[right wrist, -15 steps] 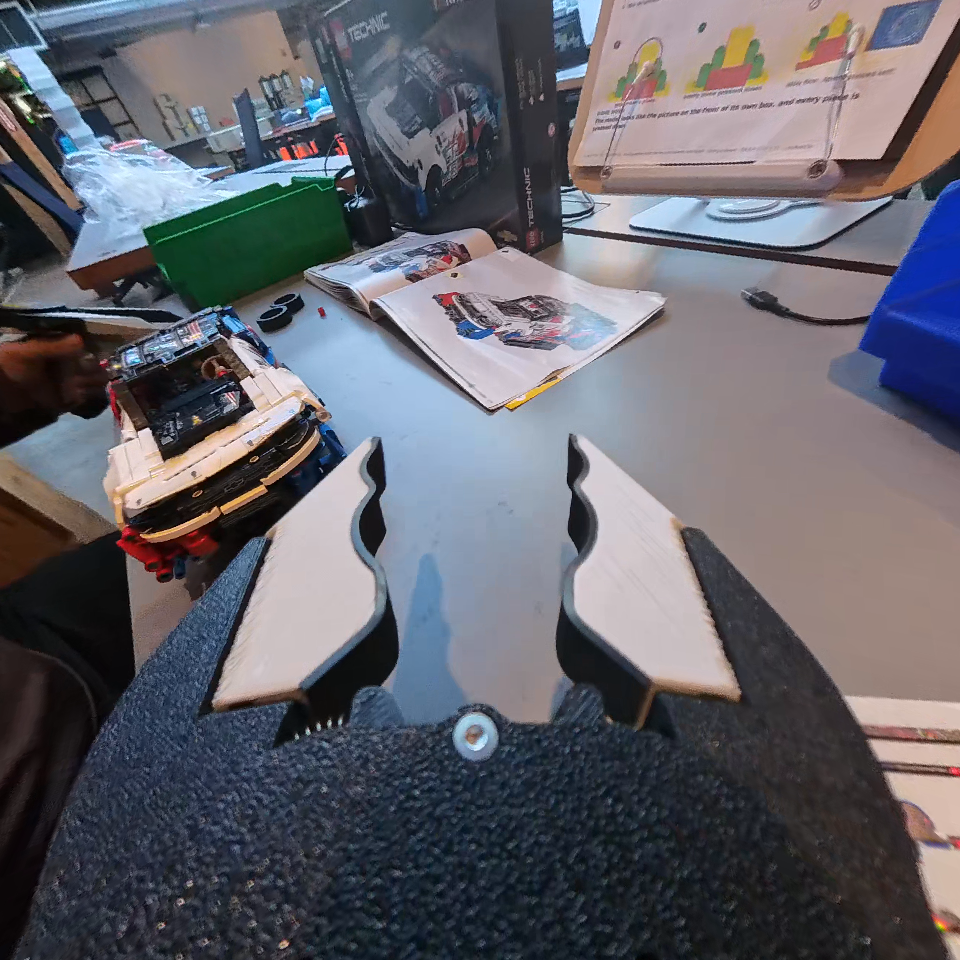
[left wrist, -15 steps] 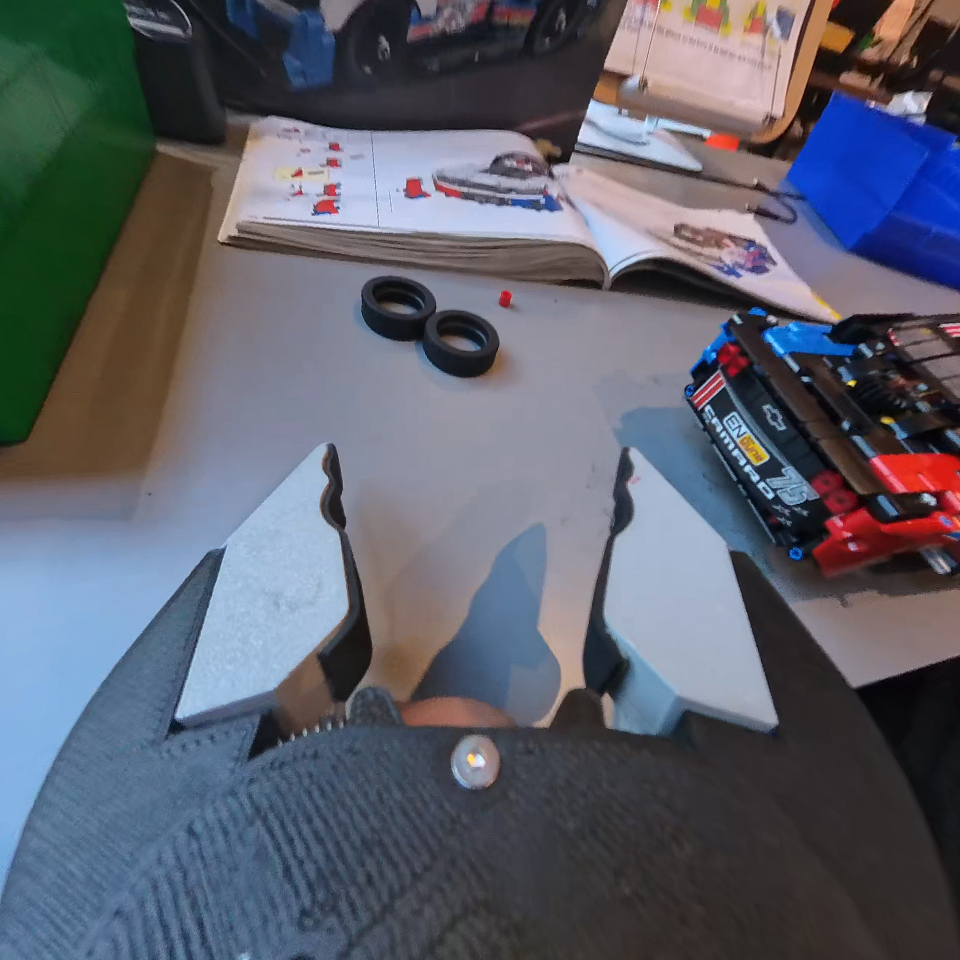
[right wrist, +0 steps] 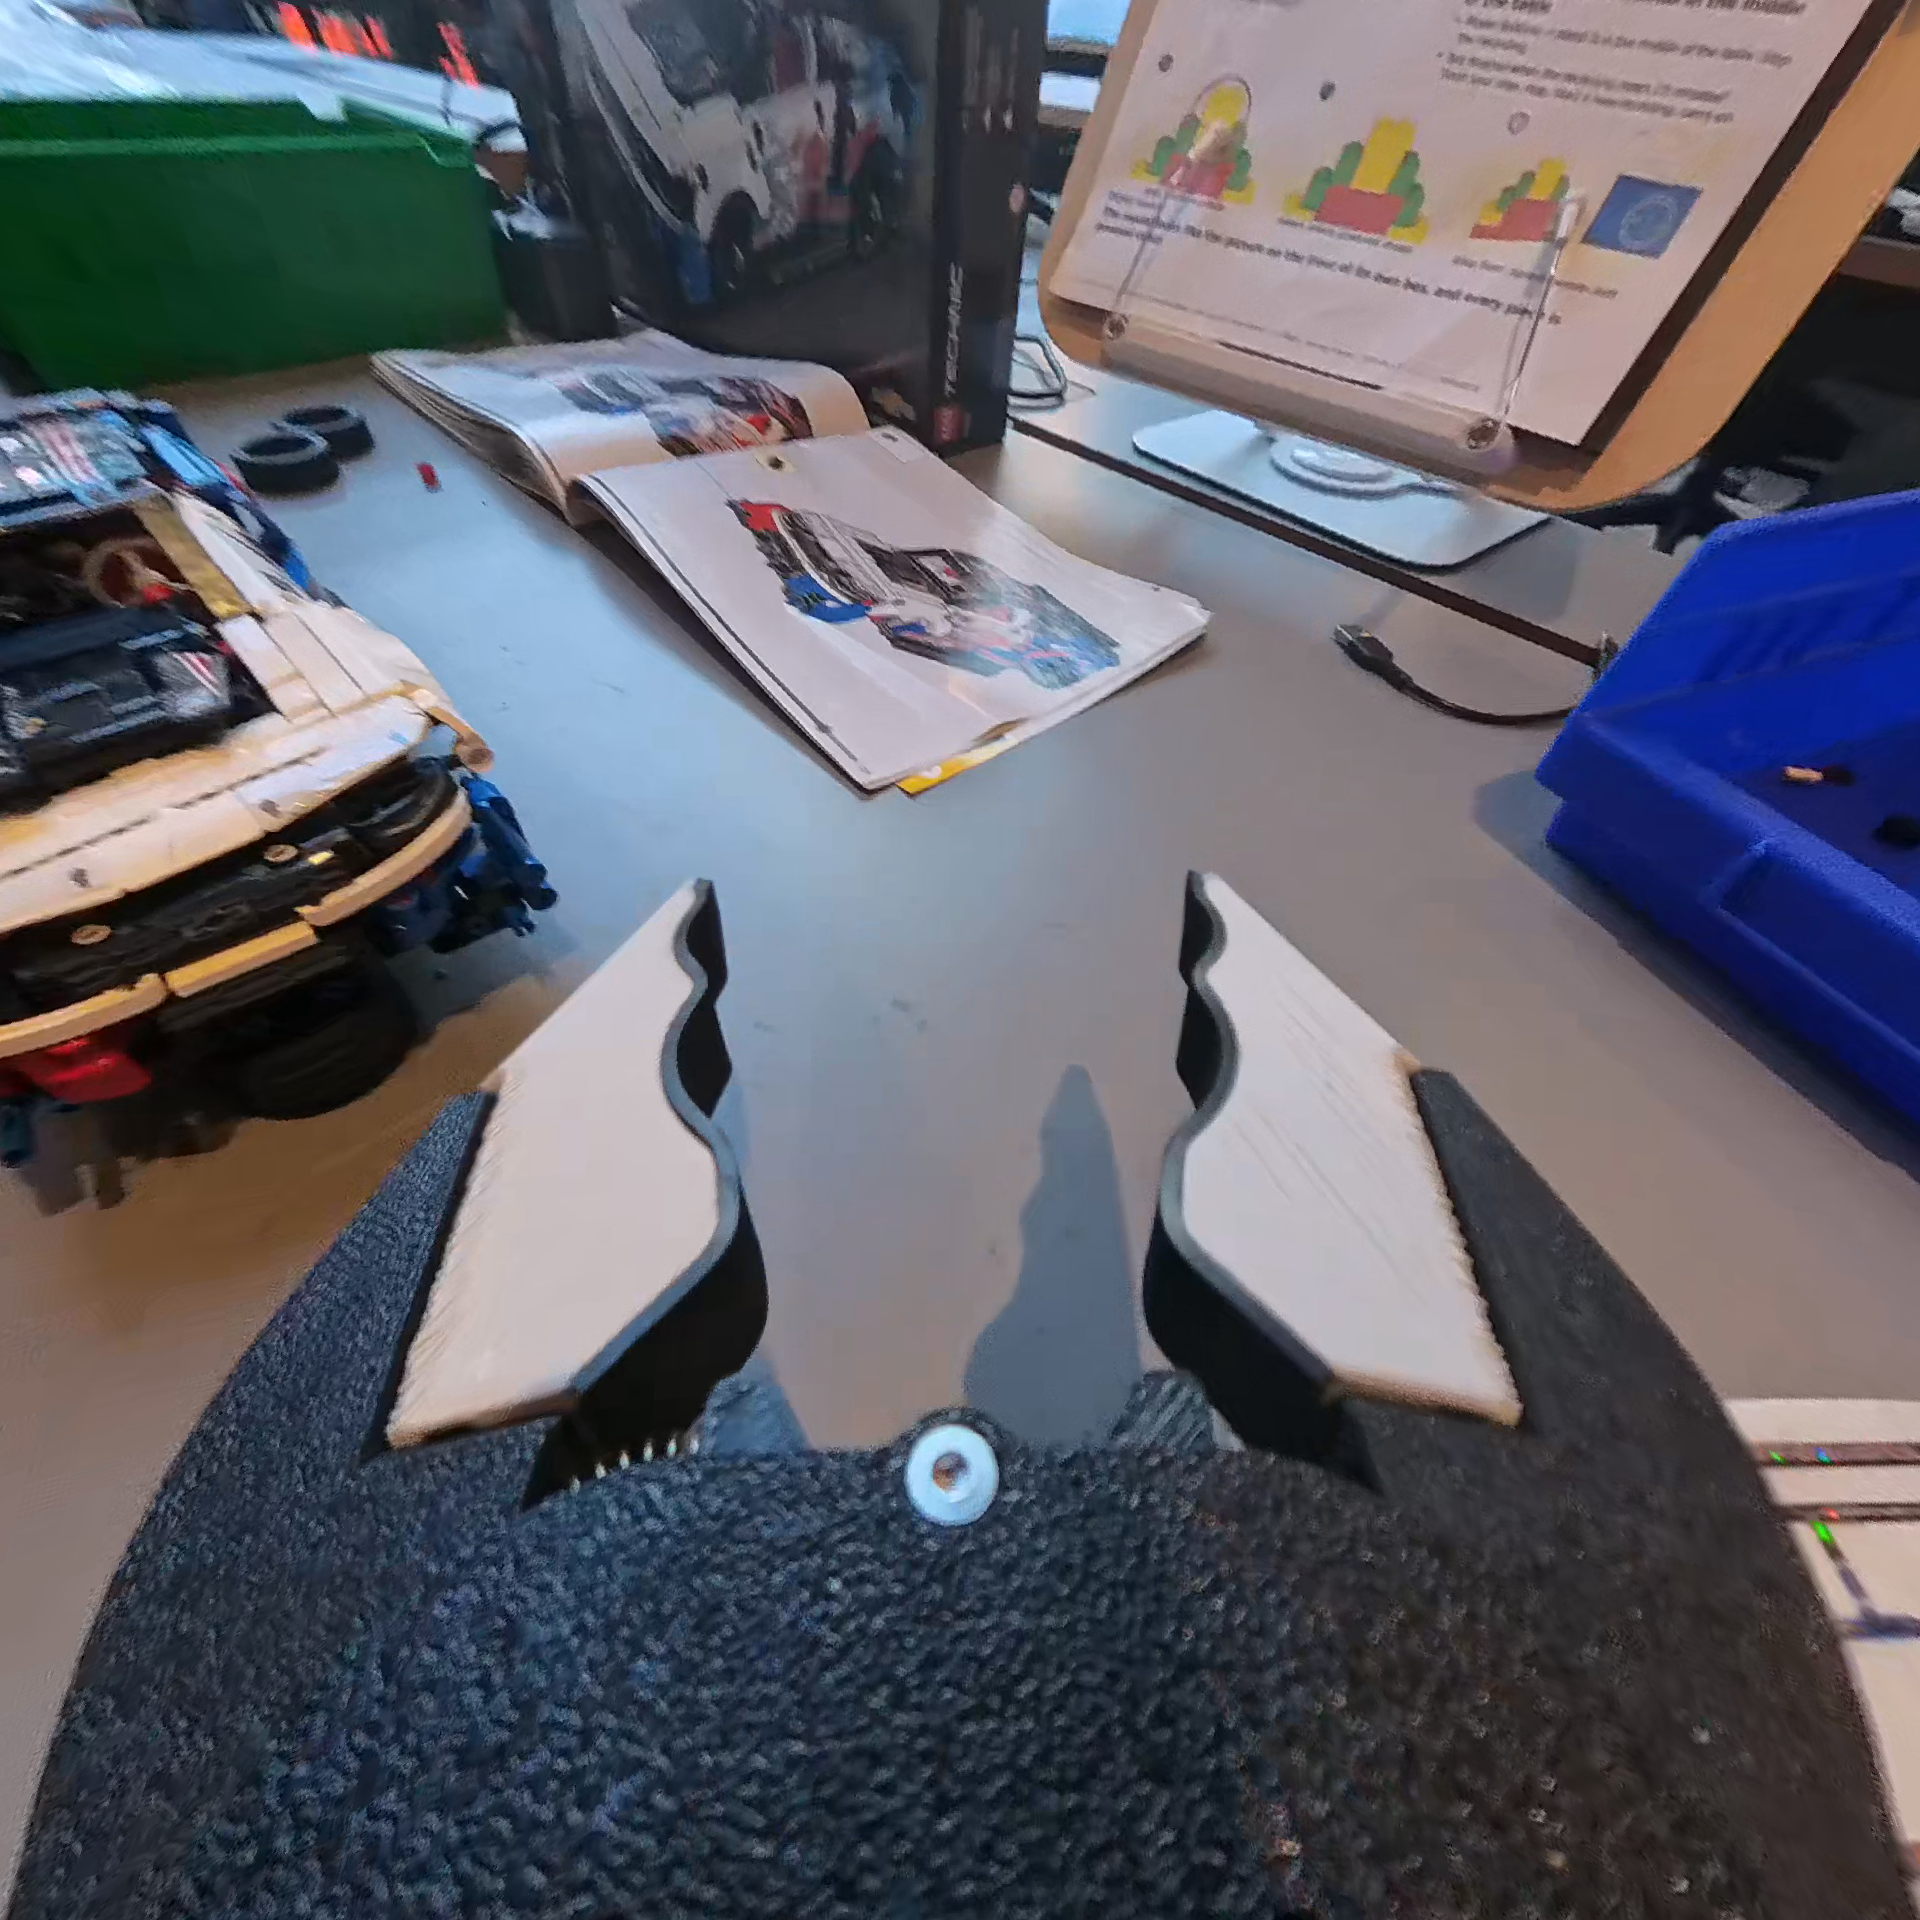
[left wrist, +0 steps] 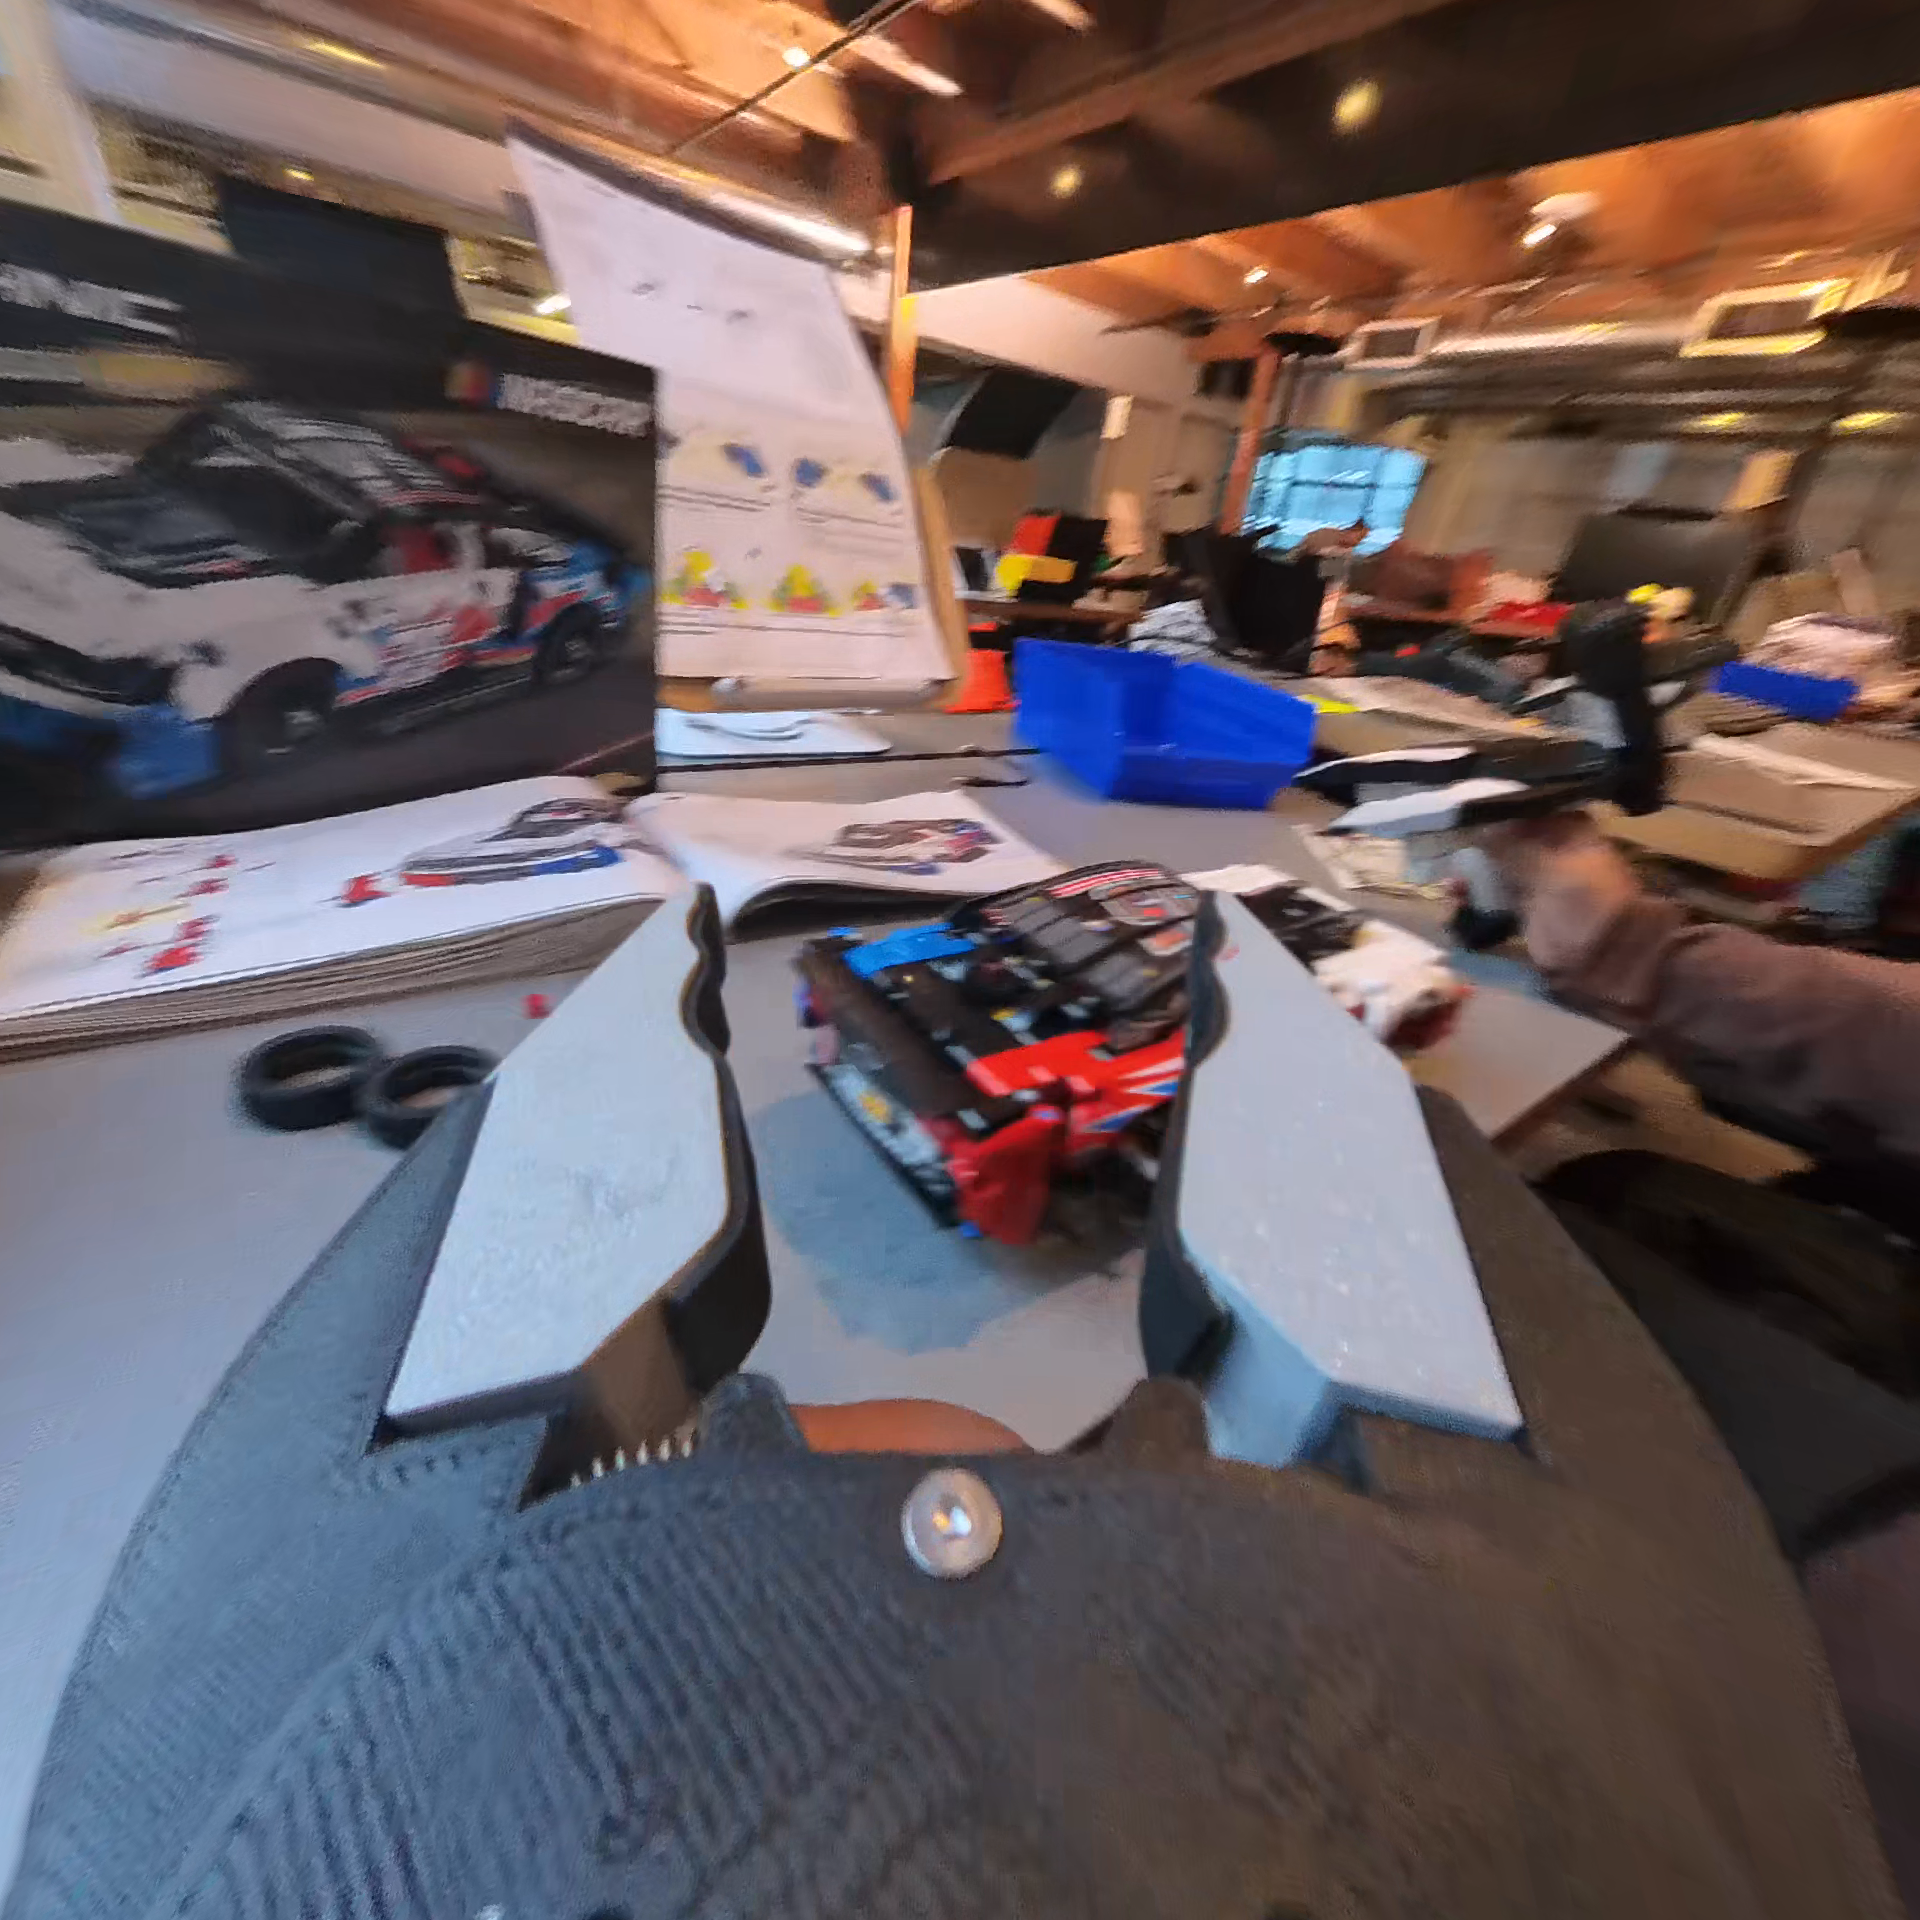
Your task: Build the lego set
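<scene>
The lego car [left wrist: 997, 1029], black, red, blue and white, stands on the grey table [left wrist: 156, 1226]; it also shows at the left of the right wrist view [right wrist: 187, 790]. My left gripper [left wrist: 951, 925] is open and empty, low over the table, with the car framed between its fingers farther ahead. My right gripper [right wrist: 951, 904] is open and empty above bare table, right of the car. Two black tyres [left wrist: 353, 1075] and a small red piece [left wrist: 536, 1004] lie left of the car. They show far left in the right wrist view, the tyres [right wrist: 301, 442] and the red piece [right wrist: 427, 475].
An open instruction booklet [right wrist: 831, 561] lies behind the car, the set's box [right wrist: 790, 177] upright behind it. A blue bin [right wrist: 1766, 769] holds small parts at the right, a green bin [right wrist: 229, 229] stands far left. A board on a stand [right wrist: 1403, 208] and a cable [right wrist: 1455, 686] are at the back. Tip to tip, the grippers are about 45 cm apart.
My left gripper has tilted up and swung right, so the car now sits between its fingers. My right gripper has moved forward and lower, closer to the car and the blue bin.
</scene>
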Tool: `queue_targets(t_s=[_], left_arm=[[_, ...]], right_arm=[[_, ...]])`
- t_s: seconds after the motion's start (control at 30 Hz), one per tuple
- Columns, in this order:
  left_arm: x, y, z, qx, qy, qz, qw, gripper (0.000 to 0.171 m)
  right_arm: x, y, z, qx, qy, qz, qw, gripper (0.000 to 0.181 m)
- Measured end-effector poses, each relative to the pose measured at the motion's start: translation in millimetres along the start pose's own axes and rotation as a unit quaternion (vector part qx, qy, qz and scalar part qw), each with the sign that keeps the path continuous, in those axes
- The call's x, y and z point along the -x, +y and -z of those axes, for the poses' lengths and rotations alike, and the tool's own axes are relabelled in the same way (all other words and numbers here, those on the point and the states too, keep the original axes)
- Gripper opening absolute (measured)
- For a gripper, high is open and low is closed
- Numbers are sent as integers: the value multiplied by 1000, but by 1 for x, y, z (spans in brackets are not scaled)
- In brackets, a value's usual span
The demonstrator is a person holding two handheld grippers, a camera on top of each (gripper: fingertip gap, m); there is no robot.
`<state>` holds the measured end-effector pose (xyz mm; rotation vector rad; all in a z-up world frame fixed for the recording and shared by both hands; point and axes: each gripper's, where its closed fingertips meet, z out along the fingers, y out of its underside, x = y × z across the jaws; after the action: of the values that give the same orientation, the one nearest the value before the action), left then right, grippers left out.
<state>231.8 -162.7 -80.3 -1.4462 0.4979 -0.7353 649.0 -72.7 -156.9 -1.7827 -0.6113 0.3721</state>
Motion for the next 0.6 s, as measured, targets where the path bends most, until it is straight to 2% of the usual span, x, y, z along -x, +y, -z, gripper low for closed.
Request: queue_targets(t_s=[0.1, 0.13, 0.2, 0.23, 0.4, 0.53, 0.6], left_arm=[[-28, 7, 6, 9, 36, 19, 999, 85], [-32, 14, 8, 32, 44, 11, 998, 83], [-24, 28, 11, 89, 27, -20, 995, 86], [-16, 30, 11, 97, 9, -27, 995, 86], [-5, 31, 6, 55, 3, 65, 996, 73], [13, 38, -9, 59, -44, 67, 995, 74], [25, 33, -15, 65, -62, 64, 994, 76]], right_arm=[[-5, 5, -3, 20, 26, 5, 999, 87], [-6, 7, -3, 24, 29, 5, 999, 87], [-5, 8, -3, 28, 33, 6, 999, 87], [-3, 7, -2, 27, 32, 8, 999, 87], [6, 7, -2, 30, 26, 30, 999, 86], [16, 8, -2, 34, 13, 57, 998, 82], [17, 11, -2, 43, 20, 86, 995, 65]])
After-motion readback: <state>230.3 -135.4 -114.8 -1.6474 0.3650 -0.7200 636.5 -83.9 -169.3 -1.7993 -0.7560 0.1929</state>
